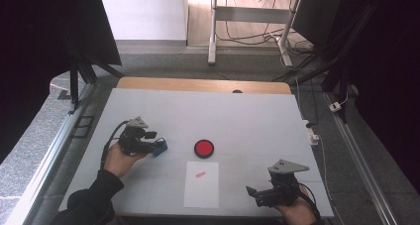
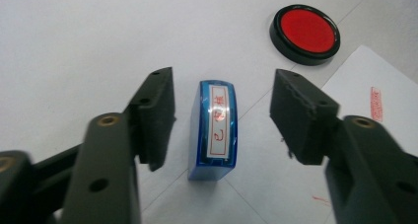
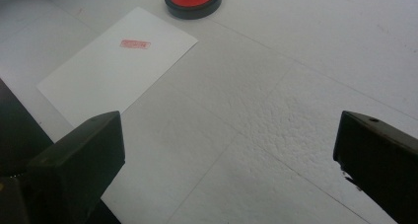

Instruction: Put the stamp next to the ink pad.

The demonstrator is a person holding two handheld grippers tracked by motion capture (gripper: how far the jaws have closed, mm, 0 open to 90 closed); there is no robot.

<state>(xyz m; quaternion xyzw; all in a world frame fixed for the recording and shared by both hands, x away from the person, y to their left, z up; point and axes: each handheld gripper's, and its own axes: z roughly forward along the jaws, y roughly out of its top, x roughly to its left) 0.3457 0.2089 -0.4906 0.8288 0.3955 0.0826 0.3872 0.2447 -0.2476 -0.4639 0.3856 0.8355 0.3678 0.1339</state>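
item: blue stamp (image 2: 213, 130), lying flat on the white table cover (image 1: 247, 116), label side up. the label is a white strip with a red border and red characters, too small to read with certainty. in the high view the stamp (image 1: 160, 147) sits at about 9 o'clock from the ink pad.

item: left gripper (image 2: 222, 115). jaws spread, one on each side of the stamp, with a gap showing on both sides; neither pad touches it. in the high view the left gripper (image 1: 157, 144) is held by a hand in a dark sleeve.

item: round ink pad (image 1: 204, 148), black rim, red face, near the table's middle; at 1 o'clock from the stamp in the left gripper view (image 2: 305, 33).

item: white paper sheet (image 1: 202, 184), just at 6 o'clock from the ink pad. it carries one red rectangular stamp mark (image 3: 134, 44), writing illegible.

item: right gripper (image 1: 250, 194), at 3 o'clock from the sheet, jaws wide apart with bare table between them (image 3: 229, 145).
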